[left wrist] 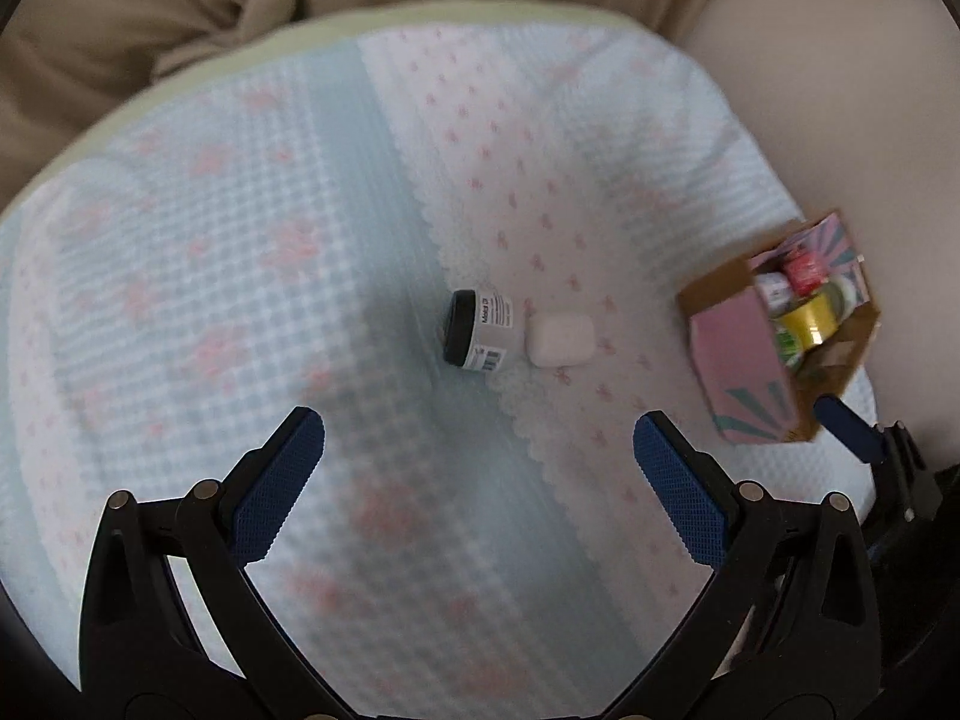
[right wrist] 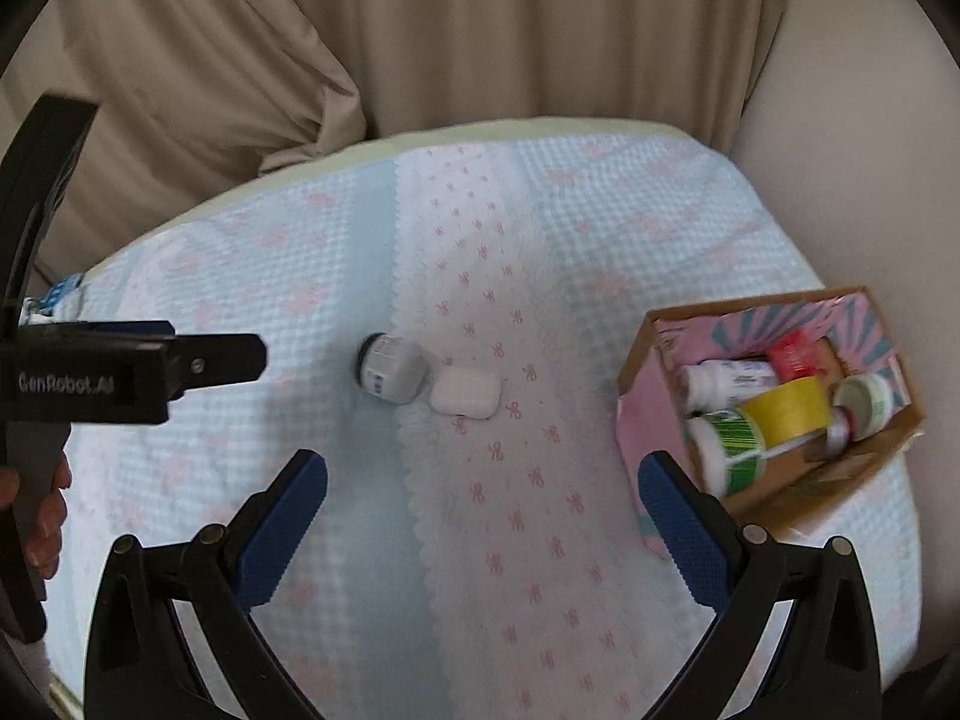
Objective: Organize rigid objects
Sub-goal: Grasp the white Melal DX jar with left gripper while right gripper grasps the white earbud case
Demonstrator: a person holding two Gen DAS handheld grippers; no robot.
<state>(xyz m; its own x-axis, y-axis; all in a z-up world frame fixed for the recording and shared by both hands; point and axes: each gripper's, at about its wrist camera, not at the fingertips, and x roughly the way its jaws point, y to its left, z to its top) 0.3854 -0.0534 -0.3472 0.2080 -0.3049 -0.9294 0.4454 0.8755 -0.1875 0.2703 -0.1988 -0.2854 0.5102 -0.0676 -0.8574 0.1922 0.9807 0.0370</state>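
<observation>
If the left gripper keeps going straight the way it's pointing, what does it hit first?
Most likely the small jar lying on its side on the bedspread, straight ahead of the open left gripper. The white case sits just right of that line. Depth is uncertain.

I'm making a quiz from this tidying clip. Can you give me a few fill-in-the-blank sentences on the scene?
1. The jar with the black lid lies on its ____.
2. The white case sits ____ the box, on the blanket.
3. The yellow tape roll is ____ the box.
4. Both grippers' fingers are ____.

Answers: side; outside; inside; open
</observation>
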